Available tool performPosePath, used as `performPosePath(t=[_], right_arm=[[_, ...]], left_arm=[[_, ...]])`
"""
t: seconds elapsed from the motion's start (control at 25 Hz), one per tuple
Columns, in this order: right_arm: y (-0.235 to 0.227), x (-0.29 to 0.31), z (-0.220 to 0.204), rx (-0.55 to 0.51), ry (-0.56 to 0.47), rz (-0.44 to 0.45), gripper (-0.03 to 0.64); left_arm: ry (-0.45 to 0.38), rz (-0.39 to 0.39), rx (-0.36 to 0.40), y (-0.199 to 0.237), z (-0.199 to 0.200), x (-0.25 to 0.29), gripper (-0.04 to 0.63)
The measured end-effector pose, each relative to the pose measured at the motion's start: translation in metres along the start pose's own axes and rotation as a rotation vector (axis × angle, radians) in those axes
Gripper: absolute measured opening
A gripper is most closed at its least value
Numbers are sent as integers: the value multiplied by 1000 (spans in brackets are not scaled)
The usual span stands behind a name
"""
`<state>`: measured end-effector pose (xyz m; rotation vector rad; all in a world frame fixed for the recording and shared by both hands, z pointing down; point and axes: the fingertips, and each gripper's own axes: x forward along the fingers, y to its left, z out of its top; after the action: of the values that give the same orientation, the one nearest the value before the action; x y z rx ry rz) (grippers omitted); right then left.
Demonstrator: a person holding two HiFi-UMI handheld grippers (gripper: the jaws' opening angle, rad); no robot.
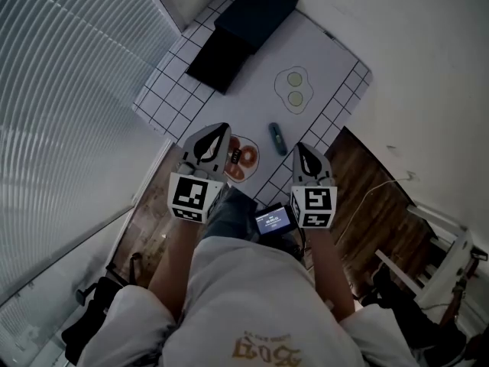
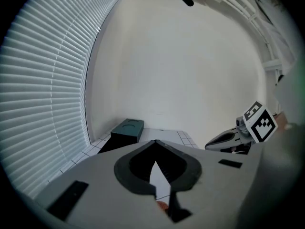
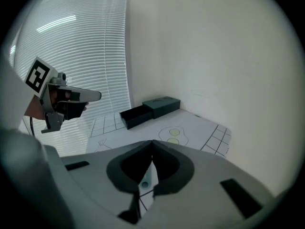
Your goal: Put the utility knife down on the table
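utility knife (image 1: 277, 138) lies flat on the table (image 1: 325, 48), not in either grip; it sits between the two tips, nearer the right gripper (image 1: 300, 147) than the left gripper (image 1: 224, 128); long axis points roughly away from the person; both jaws together, empty; put-down looks done

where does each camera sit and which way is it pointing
Head view: on the person's head, looking steeply down at the table, the utility knife on it and the dark box; torso, forearms, left tool and right tool show.
Left gripper view: rides the left tool, looking along its shut jaws toward the wall; the right tool shows at right.
Right gripper view: rides the right tool, looking over the table; the left tool shows at left.
Shared: all three see the dark box.
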<state>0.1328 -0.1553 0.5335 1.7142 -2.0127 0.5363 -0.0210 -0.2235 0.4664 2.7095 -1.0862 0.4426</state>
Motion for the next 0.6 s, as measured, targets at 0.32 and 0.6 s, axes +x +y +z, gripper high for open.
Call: performPosePath(t=[0.32, 0.6], right_arm=[[1, -25, 37, 39, -124, -6, 8], [6, -53, 61, 45, -204, -18, 8]], left_arm=[[-75, 32, 23, 3, 36, -21, 8], [-126, 41, 18, -4, 53, -35, 8]])
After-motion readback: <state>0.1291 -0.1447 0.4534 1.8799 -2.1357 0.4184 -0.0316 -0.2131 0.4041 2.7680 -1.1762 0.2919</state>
